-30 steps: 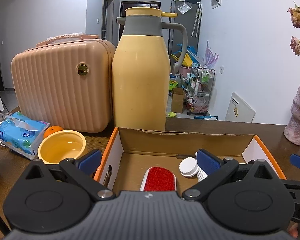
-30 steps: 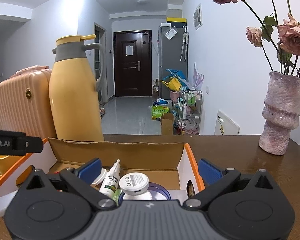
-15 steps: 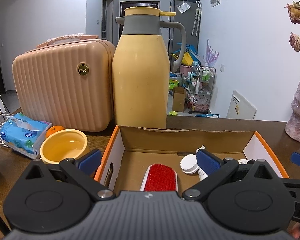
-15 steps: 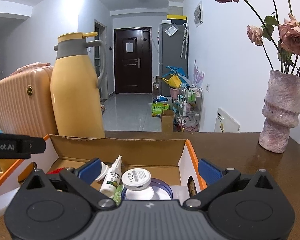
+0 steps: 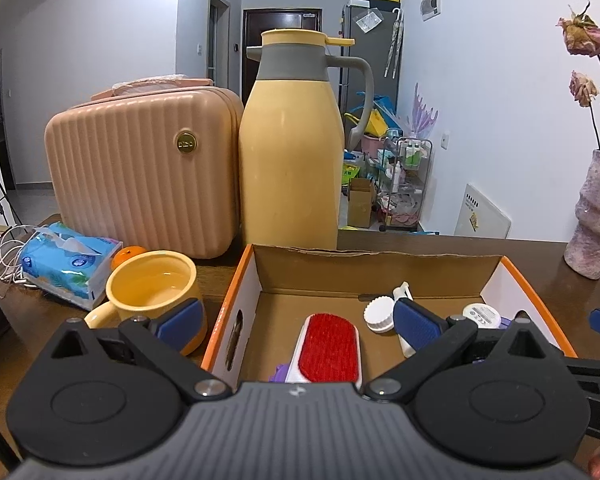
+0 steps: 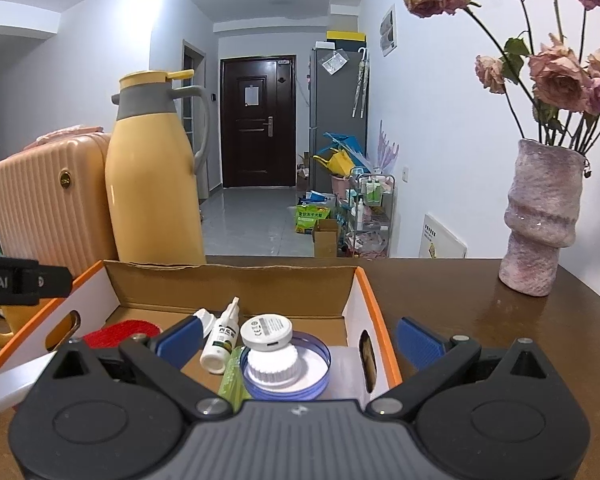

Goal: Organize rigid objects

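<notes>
Both grippers are level, facing the cardboard box (image 5: 374, 270), jaws spread wide and empty. The left gripper (image 5: 298, 318) frames the red brush (image 5: 329, 346) at 6 o'clock; the right gripper (image 6: 298, 338) frames the white round device (image 6: 266, 331) and small bottle (image 6: 219, 342).

Spread fingers (image 6: 182, 338) over filled box (image 6: 236, 284)

Ahead of my left tongs I see a yellow jug (image 5: 292, 140) with a peach case (image 5: 140, 168) beside it. Nearer, to their left, sit a mug (image 5: 156, 284), an orange (image 5: 126, 255) and tissues (image 5: 68, 264). A vase (image 6: 540, 220) of dried roses (image 6: 556, 76) stands ahead-right of my right tongs.
</notes>
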A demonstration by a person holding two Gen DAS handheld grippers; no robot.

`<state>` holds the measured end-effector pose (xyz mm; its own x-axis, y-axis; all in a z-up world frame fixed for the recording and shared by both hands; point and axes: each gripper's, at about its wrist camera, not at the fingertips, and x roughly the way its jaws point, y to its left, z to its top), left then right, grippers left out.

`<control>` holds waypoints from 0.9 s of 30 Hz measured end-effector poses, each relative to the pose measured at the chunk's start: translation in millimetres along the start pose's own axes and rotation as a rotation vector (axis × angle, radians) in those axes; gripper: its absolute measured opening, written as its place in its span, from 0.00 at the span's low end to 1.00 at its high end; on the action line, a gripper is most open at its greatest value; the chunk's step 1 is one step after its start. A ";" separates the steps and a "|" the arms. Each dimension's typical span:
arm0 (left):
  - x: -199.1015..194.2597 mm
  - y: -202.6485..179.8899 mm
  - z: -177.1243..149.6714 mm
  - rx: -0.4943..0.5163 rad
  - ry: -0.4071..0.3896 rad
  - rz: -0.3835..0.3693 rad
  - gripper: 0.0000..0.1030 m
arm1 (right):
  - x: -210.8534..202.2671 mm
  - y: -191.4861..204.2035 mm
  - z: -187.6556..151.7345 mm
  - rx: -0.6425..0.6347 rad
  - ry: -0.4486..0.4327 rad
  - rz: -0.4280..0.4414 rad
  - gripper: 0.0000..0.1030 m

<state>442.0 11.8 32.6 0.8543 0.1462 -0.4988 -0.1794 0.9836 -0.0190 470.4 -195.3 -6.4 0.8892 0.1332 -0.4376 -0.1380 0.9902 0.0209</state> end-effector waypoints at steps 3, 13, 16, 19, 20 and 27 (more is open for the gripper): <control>-10.6 1.4 -3.8 0.000 -0.006 -0.001 1.00 | -10.3 -0.4 -2.2 0.003 -0.006 -0.001 1.00; -49.0 7.4 -22.8 0.015 -0.019 0.002 1.00 | -48.8 -0.2 -13.5 -0.006 -0.023 -0.005 1.00; -61.3 11.6 -28.2 0.012 -0.022 0.000 1.00 | -63.0 -0.1 -18.1 -0.010 -0.030 -0.008 1.00; -75.2 15.6 -34.5 0.012 -0.029 -0.003 1.00 | -79.5 -1.3 -24.6 -0.016 -0.040 -0.012 1.00; -80.6 17.0 -37.3 0.014 -0.032 -0.001 1.00 | -85.4 -1.8 -27.3 -0.018 -0.043 -0.013 1.00; -119.0 25.7 -58.2 0.023 -0.056 -0.002 1.00 | -129.9 -5.5 -46.6 -0.025 -0.065 -0.016 1.00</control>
<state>307.3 13.5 41.0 0.8806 0.1488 -0.4500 -0.1665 0.9860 0.0001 335.3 -219.9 8.4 0.9178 0.1202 -0.3785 -0.1332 0.9911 -0.0083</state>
